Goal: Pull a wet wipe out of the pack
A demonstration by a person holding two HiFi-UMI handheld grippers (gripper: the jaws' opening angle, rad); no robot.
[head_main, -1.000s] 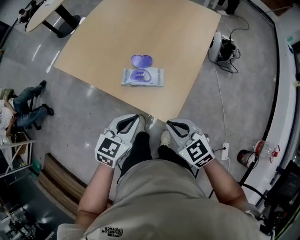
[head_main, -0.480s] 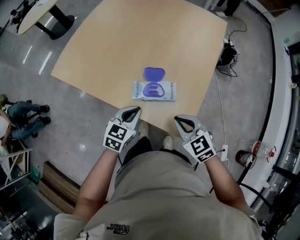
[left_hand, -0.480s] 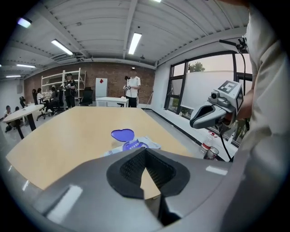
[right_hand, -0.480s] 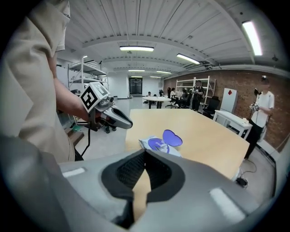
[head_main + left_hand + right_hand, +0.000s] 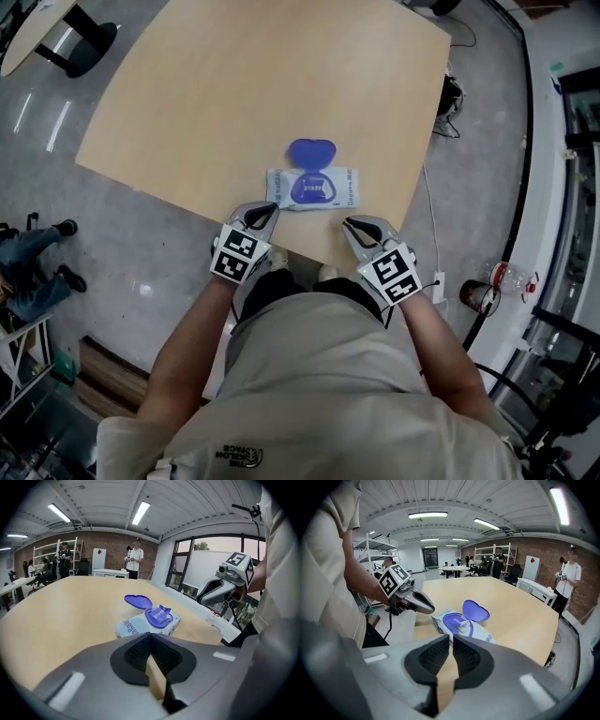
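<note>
The wooden table [image 5: 234, 84] fills most of the head view. On it, near the edge closest to you, lies the pack of wet wipes [image 5: 339, 190], flat, with its long side along that edge. Your left gripper [image 5: 266, 209] and your right gripper [image 5: 349, 224] hang over the table edge, one at each near corner of the pack, and as far as I can tell they do not touch it. The left jaws are pressed together at the tips. The right jaws leave only a thin slit, and nothing is between either pair. The purple lid [image 5: 311, 151] is already flipped open to the far side, and the oval opening [image 5: 314, 188] is exposed. Something pale shows there, but I cannot tell if it is a wipe tip.

I think the main risk is that the whole pack lifts or slides toward the edge when you pull, because it is light and nothing holds it. One gripper should probably press it down. A second risk is pinching too deep, so that several wipes come out together.

Nothing on the table blocks your way. Around it are another table [image 5: 28, 37], a person's legs [image 5: 33, 253], a cable [image 5: 433, 234] and a bottle [image 5: 506, 277] on the floor.
</note>
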